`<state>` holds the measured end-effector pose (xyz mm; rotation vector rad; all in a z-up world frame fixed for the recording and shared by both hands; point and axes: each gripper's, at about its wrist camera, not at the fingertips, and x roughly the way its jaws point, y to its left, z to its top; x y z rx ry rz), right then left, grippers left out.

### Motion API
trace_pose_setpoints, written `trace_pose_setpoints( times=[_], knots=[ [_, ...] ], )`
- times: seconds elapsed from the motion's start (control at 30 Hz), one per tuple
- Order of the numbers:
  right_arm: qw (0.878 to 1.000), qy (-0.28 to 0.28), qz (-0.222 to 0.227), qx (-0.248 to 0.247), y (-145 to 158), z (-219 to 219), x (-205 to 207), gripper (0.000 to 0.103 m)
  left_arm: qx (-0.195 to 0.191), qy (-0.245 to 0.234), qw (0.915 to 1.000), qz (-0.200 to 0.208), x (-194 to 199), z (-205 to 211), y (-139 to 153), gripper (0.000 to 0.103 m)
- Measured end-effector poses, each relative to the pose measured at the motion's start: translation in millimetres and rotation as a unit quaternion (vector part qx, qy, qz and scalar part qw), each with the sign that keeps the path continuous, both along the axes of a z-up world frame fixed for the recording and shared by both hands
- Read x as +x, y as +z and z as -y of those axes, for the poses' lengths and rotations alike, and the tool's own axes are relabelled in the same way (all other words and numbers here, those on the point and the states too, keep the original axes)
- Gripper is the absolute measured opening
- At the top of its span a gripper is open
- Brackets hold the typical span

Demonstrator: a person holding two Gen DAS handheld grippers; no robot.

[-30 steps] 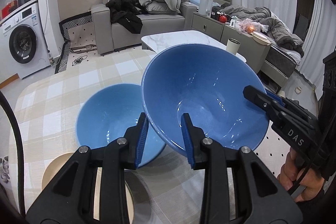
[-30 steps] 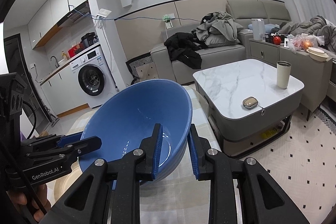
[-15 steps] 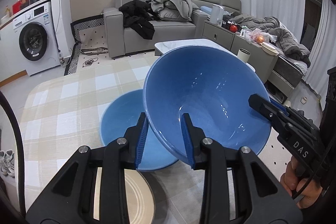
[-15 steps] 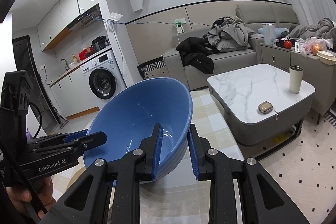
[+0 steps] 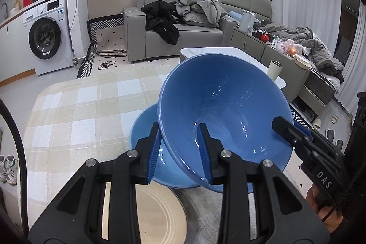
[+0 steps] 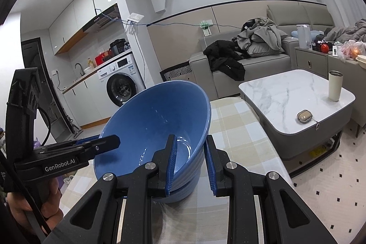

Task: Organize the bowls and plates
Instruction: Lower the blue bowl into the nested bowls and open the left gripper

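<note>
While both grippers are clamping opposite sides of the dark blue bowl [image 5: 225, 116], the pair is carrying it across the checked tablecloth [image 5: 75, 111] toward the lighter blue bowl [image 5: 146, 129] resting on it. The left gripper [image 5: 180, 150] is pinching the near rim, one pad inside the bowl and one outside, jaws narrow around the wall. The right gripper [image 6: 189, 159] is doing the same on the far side, its fingers narrowly set over the rim with the ribbed outer wall between them.

Compared with a second ago, the held bowl is sitting more squarely over the lighter one: the resting bowl was then showing broadly to the left, and now only a crescent of it is peeking out beneath the tilted bowl's lower edge. The cream plate [image 5: 146, 212] is lying on the cloth just in front, partly hidden by the left gripper's arms. Neither grip is looking any looser or tighter than it was.

Judging from this, the nesting step is getting close; the carried bowl is probably still hanging clear of the lower one, though the overlap is hiding the gap, so contact cannot be ruled out. Levelling it before lowering would be helping it seat cleanly rather than catching a rim.
</note>
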<state>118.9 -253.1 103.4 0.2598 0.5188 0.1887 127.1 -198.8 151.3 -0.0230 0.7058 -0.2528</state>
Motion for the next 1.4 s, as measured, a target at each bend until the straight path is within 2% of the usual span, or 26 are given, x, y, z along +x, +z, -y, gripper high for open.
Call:
trace_pose_setpoints(
  times=[0.8, 1.4],
  knots=[
    [0.999, 0.026, -0.025, -0.004, -39.1, -32.5, 22.4, 0.025, -0.001, 0.027, 0.9994, -0.023, 48.2, -36.6, -45.4, 0.029],
    [0.999, 0.027, -0.042, -0.01, -49.4, -40.3, 34.5, 0.026, -0.002, 0.029, 0.9982, -0.053, 75.8, -50.7, -86.9, 0.029]
  ],
)
